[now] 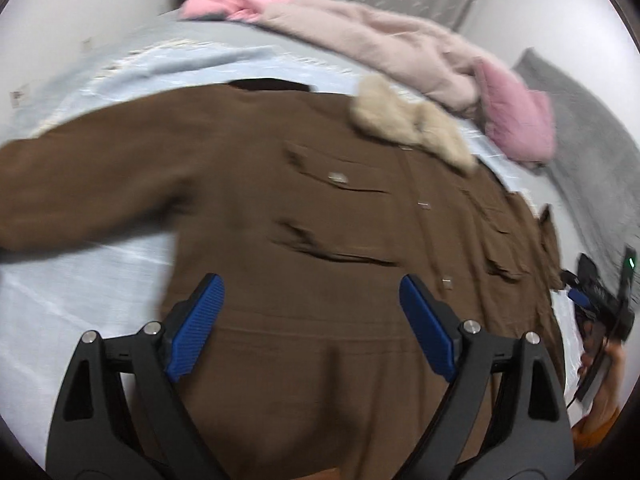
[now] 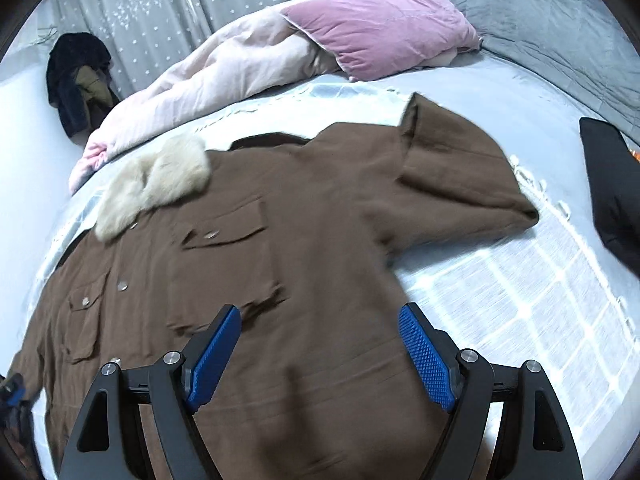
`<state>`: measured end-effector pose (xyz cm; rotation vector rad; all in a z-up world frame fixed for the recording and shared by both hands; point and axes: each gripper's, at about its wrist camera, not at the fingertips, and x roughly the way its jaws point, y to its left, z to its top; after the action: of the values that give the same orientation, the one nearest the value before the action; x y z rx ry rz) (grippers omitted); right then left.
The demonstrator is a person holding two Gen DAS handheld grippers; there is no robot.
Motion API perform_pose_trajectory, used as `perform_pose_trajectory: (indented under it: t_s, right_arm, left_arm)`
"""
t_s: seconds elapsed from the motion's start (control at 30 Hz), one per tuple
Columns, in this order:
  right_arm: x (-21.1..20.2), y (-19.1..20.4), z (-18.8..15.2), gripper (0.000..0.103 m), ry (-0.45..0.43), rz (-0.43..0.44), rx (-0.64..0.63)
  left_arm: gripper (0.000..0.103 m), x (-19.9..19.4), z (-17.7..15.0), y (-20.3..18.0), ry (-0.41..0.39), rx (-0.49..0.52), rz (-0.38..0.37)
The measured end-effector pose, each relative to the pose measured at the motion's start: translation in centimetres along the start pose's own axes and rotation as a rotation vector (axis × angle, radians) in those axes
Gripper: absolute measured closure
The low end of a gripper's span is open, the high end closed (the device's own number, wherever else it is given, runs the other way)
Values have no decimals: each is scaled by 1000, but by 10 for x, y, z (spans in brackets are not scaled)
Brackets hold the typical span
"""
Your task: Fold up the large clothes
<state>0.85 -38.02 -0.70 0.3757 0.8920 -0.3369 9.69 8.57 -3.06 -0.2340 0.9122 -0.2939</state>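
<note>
The brown coat (image 1: pixel 304 216) lies spread face-up on the bed (image 1: pixel 80 300), sleeves out to both sides, the fur collar (image 1: pixel 408 128) near the pink bedding (image 1: pixel 360 36).

Risk, left to right: a grasp at the left sleeve (image 1: pixel 72 192) may catch the sheet; a pinch at the doubled right sleeve (image 2: pixel 460 168) may take one layer only.

The left gripper (image 1: pixel 308 320) hovers over the lower body, released, holding nothing. The right gripper (image 2: pixel 320 344) likewise hangs above the hem, spread and empty.

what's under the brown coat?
The brown coat lies flat on a pale blue bedsheet, which shows all around it. Anything else beneath the coat is covered. A cream fur collar rests on top.
</note>
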Motion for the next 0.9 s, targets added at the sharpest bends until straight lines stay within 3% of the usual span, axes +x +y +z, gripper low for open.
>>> perform_pose_trajectory:
  t_s: [0.17, 0.3, 0.43, 0.53, 0.6, 0.63, 0.67, 0.7, 0.8, 0.9]
  right_arm:
    - [19, -45, 39, 21, -47, -110, -33]
    - [62, -74, 69, 21, 9, -192, -74]
    - [113, -81, 80, 21, 83, -297, -160]
    - [130, -79, 87, 21, 37, -318, -168]
    - [132, -76, 95, 36, -4, -333, -143]
    - [131, -75, 100, 59, -7, -315, -131]
    - [128, -74, 104, 89, -8, -300, -123]
    - [121, -74, 111, 95, -14, -331, -123]
    - [86, -86, 129, 95, -108, -387, -125]
    - [49, -123, 142, 96, -194, -510, -91]
  left_arm:
    - [13, 47, -23, -11, 67, 16, 8]
    - [10, 52, -26, -15, 16, 43, 31]
    - [3, 54, -29, -21, 17, 83, 45]
    - [1, 59, -32, -28, 23, 123, 78]
    - [1, 61, -31, -30, 28, 132, 86]
    - [1, 61, -30, -30, 28, 131, 87]
    - [1, 61, -30, -29, 28, 127, 86]
    - [1, 61, -29, -28, 28, 123, 83]
    - [1, 59, -29, -25, 25, 111, 69]
    - [1, 58, -27, -21, 25, 87, 43]
